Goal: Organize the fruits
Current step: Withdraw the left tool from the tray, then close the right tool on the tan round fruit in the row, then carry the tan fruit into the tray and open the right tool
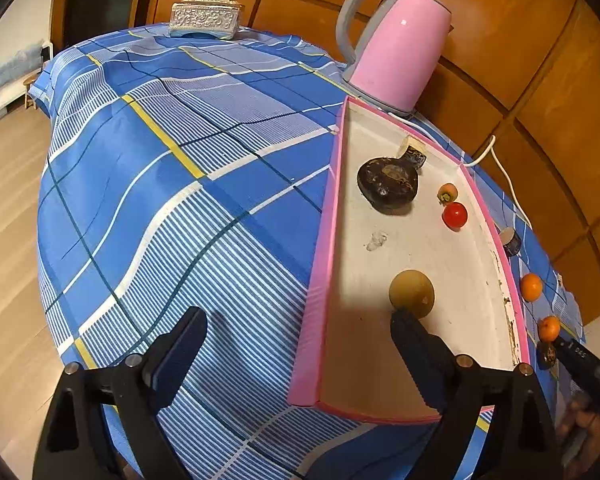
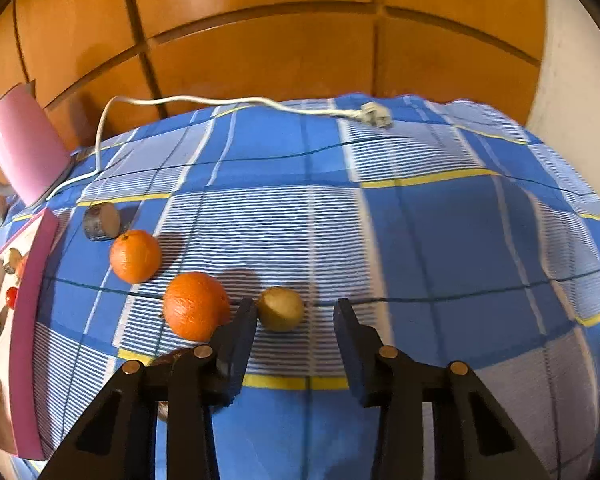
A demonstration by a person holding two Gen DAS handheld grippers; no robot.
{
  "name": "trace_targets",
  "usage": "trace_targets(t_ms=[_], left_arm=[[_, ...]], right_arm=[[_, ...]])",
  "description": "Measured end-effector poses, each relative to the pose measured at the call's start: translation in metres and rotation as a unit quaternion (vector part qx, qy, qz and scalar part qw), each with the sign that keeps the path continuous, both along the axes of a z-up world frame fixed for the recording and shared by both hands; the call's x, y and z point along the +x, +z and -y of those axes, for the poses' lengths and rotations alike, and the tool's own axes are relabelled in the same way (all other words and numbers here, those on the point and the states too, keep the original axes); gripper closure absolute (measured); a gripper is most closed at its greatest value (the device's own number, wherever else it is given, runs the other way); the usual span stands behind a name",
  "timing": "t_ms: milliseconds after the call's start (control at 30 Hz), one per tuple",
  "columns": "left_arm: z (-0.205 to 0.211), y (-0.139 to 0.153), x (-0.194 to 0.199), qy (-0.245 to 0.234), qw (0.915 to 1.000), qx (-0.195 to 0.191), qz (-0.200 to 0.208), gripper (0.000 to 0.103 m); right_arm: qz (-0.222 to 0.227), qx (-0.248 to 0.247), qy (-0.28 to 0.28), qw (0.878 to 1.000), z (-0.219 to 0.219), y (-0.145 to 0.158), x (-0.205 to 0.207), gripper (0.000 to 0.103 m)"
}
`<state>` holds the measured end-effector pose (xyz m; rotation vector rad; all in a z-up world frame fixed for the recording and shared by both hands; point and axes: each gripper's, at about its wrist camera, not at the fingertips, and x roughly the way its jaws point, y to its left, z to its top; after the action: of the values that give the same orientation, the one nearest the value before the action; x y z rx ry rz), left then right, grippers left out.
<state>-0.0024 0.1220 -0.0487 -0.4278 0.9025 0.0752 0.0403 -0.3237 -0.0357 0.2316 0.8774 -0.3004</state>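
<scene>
Oranges (image 2: 196, 306) beside pink tray (image 2: 32, 280)

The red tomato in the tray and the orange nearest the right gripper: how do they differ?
The red tomato is small, smooth and glossy; the orange is clearly bigger, with dimpled, matte skin. The tomato lies inside the pink-rimmed tray; the orange sits outside it on the blue checked cloth. Both are round and lie loose, ungripped.

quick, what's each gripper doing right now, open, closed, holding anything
Left gripper: open, holding nothing; one finger beside the brown round fruit in the tray.
Right gripper: open, holding nothing.
</scene>
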Motion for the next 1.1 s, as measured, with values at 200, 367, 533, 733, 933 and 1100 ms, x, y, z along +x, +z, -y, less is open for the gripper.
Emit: trace_targets(t_ms=[200,367,533,733,933,1100], left_arm=[[0.001,-0.003,0.002,-0.002,1.0000,0.000,-0.008,0.009],[0.001,-0.004,0.003,-0.002,1.0000,0.005,-0.006,0.009],[0.001,-0.006,0.003,-0.004,0.9999,0.005,-0.008,0.009],[0.002,-0.006,0.002,-0.006,0.9999,0.007,-0.010,0.009],[0.000,-0.006,0.001,-0.006,0.9999,0.004,-0.013,0.009],[0.000,-0.007,0.000,-0.004,0.9999,0.003,-0.015,0.009]], right_arm=[[-0.007,-0.013,0.026,1.000,-0.006,-0.009,0.007,0.077],[0.004,-0.002,0.017,1.000,0.000,-0.002,0.000,0.077],[0.034,-0.007,0.047,0.998,-0.017,0.020,-0.010,0.077],[0.051,0.002,0.131,0.990,-0.063,0.036,-0.012,0.077],[0.041,0.017,0.220,0.974,-0.120,0.034,-0.010,0.077],[0.036,0.017,0.280,0.959,-0.160,0.035,-0.010,0.077]])
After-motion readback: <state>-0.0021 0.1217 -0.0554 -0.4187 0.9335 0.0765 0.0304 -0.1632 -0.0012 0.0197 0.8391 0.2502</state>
